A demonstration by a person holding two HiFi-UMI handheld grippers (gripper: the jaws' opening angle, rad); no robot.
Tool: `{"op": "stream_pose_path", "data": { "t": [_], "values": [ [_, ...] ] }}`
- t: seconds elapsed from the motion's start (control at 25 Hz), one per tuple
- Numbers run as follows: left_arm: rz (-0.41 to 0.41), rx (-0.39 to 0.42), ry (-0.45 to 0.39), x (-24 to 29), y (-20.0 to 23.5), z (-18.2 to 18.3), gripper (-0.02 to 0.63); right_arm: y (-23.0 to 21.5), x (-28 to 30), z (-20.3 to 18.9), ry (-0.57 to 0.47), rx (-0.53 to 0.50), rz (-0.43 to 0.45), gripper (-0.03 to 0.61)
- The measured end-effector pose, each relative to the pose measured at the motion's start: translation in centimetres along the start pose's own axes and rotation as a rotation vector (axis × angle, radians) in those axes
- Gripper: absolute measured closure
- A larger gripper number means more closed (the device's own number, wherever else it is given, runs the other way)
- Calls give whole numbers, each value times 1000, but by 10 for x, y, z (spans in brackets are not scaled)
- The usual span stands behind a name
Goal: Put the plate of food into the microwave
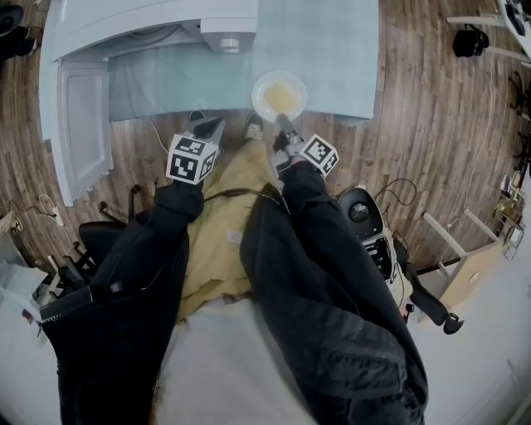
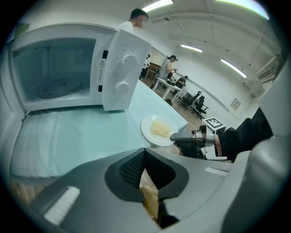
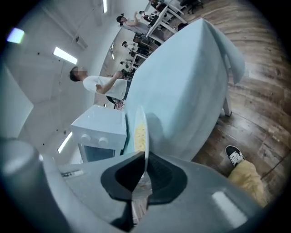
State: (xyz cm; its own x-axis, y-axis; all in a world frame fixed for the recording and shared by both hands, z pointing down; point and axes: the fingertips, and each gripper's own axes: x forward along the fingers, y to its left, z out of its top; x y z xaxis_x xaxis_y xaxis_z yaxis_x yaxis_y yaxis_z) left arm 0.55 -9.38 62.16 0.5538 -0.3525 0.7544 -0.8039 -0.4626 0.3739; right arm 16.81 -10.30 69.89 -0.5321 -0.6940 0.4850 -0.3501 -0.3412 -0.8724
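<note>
A white plate (image 1: 279,95) with pale yellow noodles sits at the near edge of the table (image 1: 332,58), which has a light blue cloth. My right gripper (image 1: 284,126) is shut on the plate's near rim; in the right gripper view the rim (image 3: 140,132) runs edge-on between the pads. The left gripper view shows the plate (image 2: 158,129) with the right gripper (image 2: 175,136) on it. The white microwave (image 1: 166,25) stands at the back left, its cavity (image 2: 59,68) open and bare. My left gripper (image 1: 211,124) hovers by the table edge, shut on nothing.
The microwave door (image 1: 83,124) hangs open to the left, past the table edge. A black chair (image 1: 365,216) and cables lie on the wooden floor to the right. A person in white (image 3: 102,84) stands behind the microwave (image 3: 100,129).
</note>
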Motion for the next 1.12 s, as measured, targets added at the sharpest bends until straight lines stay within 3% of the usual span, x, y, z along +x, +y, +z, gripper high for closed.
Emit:
{"op": "stream_pose_path", "data": {
  "t": [0.16, 0.48, 0.68, 1.12],
  "values": [
    [3, -8, -8, -2, 1, 0, 617, 7, -2, 0, -10, -2, 38, 568],
    [26, -37, -39, -16, 16, 4, 617, 29, 1, -17, 74, -42, 113, 568],
    [50, -70, -59, -28, 36, 2, 617, 54, 25, -41, 157, -64, 176, 568],
    [98, -141, -89, -57, 89, -8, 617, 91, 76, -102, 293, -87, 221, 568]
  ]
}}
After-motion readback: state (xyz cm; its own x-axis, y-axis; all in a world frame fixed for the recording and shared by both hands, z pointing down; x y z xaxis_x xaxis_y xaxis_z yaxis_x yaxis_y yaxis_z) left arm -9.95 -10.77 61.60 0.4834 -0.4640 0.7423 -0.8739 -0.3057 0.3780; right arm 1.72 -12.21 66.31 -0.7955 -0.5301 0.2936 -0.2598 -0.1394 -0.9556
